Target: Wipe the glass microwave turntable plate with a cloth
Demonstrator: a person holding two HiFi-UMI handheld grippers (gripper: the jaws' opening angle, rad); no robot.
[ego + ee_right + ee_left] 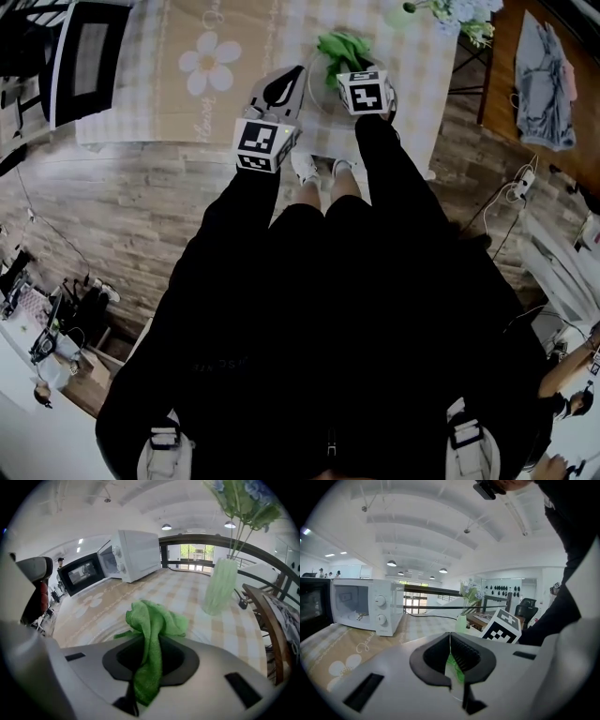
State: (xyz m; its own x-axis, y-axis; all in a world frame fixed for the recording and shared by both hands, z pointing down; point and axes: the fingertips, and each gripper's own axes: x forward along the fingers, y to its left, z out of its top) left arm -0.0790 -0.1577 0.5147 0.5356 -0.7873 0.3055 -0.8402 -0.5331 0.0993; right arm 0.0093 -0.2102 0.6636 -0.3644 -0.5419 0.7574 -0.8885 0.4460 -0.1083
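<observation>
The clear glass turntable plate [317, 96] is held over the table's near edge; my left gripper [285, 88] is shut on its rim. In the left gripper view the plate's edge [458, 682] runs between the closed jaws of my left gripper [451, 644], and green shows through the glass. My right gripper [352, 71] is shut on a crumpled green cloth [342, 47]. Seen from the right gripper view, the cloth [152, 620] bunches above the jaws of my right gripper [150, 656] and hangs down between them, over the plate's faint rim [89, 632].
A checked tablecloth [187, 103] with a flower print covers the table. A white microwave [136, 555] and a black one [84, 576] stand at its left. A pale green vase of flowers [220, 585] stands at the right. A wooden chair [267, 620] is beside the table.
</observation>
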